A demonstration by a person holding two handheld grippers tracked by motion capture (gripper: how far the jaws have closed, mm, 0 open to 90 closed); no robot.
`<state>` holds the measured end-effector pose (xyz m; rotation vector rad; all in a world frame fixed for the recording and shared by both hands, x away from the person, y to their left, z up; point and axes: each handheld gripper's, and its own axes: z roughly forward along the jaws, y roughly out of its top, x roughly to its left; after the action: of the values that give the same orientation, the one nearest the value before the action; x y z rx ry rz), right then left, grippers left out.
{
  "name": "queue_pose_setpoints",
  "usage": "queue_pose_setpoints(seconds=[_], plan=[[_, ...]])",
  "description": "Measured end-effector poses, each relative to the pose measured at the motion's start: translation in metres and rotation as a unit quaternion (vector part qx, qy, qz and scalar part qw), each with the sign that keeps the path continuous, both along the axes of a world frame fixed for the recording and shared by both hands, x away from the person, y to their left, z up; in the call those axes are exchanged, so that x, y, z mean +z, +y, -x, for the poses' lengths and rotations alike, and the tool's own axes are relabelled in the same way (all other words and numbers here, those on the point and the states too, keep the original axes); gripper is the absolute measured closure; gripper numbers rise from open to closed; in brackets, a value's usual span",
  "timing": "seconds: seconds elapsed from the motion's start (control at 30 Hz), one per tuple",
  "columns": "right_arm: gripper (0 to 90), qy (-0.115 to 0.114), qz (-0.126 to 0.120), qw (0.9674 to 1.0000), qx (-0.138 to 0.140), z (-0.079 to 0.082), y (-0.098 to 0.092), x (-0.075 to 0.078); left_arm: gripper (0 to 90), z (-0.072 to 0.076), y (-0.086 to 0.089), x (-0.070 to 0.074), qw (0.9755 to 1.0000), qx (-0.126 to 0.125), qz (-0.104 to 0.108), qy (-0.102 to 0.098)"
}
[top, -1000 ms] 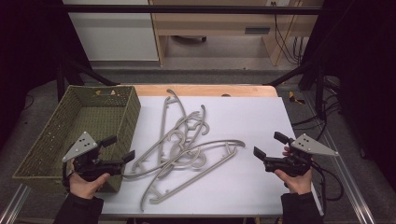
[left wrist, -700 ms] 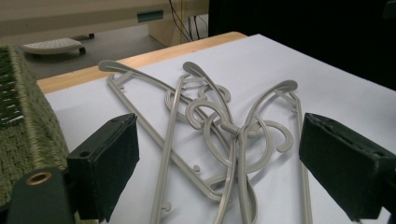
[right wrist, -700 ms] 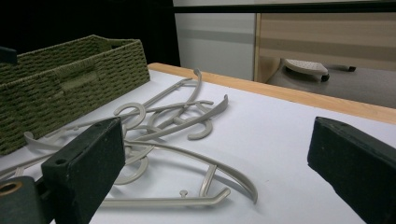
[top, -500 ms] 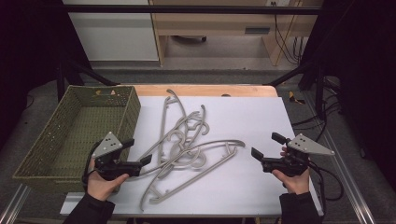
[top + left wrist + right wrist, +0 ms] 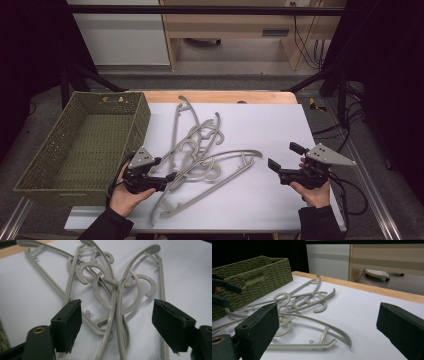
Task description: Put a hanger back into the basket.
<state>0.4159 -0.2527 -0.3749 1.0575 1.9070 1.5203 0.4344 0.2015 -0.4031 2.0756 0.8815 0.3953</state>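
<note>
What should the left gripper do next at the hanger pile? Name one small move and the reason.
Probably ease the left gripper forward and finish closing: its jaws have just been closing, the grey hangers lie between its pads untouched, and the green basket waits beside it.

Grey hangers (image 5: 200,150), green woven basket (image 5: 85,145), white table sheet (image 5: 280,130), black gripper (image 5: 167,176)

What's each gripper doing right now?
Left gripper: open, jaws just closing in around the hangers, no grip yet.
Right gripper: open, empty.
</note>
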Motion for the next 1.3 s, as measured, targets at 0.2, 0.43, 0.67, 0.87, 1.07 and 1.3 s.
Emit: queue_pose_setpoints(seconds=[0.2,0.43,0.67,0.87,1.07,1.3], plan=[[4.7,0.002,0.001,1.0000,0.001,-0.001,0.001,-0.001,33.2,-0.008,-0.014,-0.013,0.9990,-0.011,-0.035,0.024],[4.8,0.002,0.002,1.0000,0.002,-0.001,0.001,-0.001,44.7,-0.016,-0.029,-0.025,0.9966,-0.023,-0.067,0.044],[4.9,0.003,0.002,1.0000,0.002,-0.001,0.002,-0.001,57.3,-0.019,-0.033,-0.033,0.9937,-0.026,-0.094,0.056],[5.0,0.002,0.003,1.0000,0.002,-0.001,0.002,-0.002,64.8,-0.020,-0.037,-0.037,0.9927,-0.023,-0.105,0.056],[5.0,0.003,0.005,1.0000,0.002,-0.001,0.002,-0.002,69.4,-0.021,-0.040,-0.042,0.9918,-0.010,-0.115,0.055],[5.0,0.006,0.007,1.0000,0.002,-0.002,0.003,-0.003,77.2,-0.018,-0.045,-0.041,0.9890,-0.009,-0.142,0.038]])
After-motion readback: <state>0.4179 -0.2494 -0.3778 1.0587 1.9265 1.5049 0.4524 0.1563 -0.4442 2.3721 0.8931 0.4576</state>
